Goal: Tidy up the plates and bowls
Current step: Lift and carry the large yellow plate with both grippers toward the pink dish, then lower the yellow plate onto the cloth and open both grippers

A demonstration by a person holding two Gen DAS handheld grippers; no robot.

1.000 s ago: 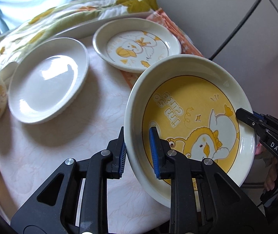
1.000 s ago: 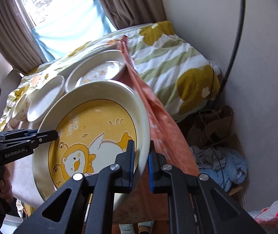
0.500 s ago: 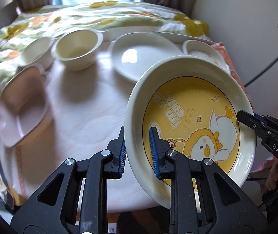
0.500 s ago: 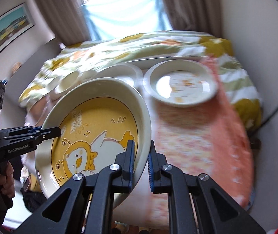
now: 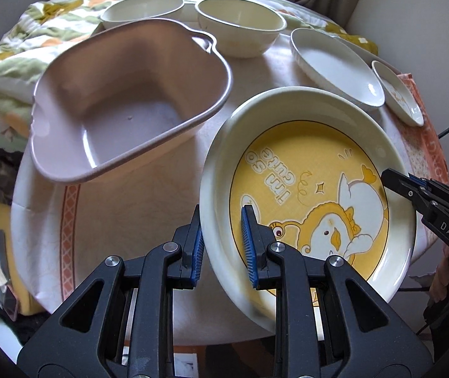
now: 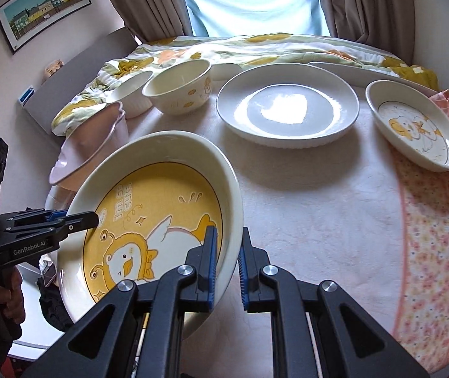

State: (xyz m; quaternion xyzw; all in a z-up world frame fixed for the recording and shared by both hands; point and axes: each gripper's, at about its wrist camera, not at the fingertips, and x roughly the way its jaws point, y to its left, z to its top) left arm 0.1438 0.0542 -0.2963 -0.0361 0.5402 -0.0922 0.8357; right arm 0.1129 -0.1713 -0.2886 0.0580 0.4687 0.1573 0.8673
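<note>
Fingers of the left gripper (image 5: 223,249) stand narrow, blue pads clamped on the near rim of the yellow duck plate (image 5: 306,195), one pad outside and one inside the rim. In the right wrist view the right gripper (image 6: 226,263) pinches the opposite rim of the same plate the same way, its jaws almost together. The plate hangs tilted between the two grippers at the lower centre of both frames, over the near part of the table (image 6: 319,220). Beyond it, a pink heart-shaped basin (image 5: 130,100) fills the upper left of the left wrist frame, with two cream bowls (image 5: 240,25) behind it. A plain white plate (image 6: 287,107) and a small duck plate (image 6: 413,126) sit at upper right. A second ago the left view showed only the two plates and part of a bowl; now the basin and both bowls have come into frame, while both grips on the plate are unchanged
</note>
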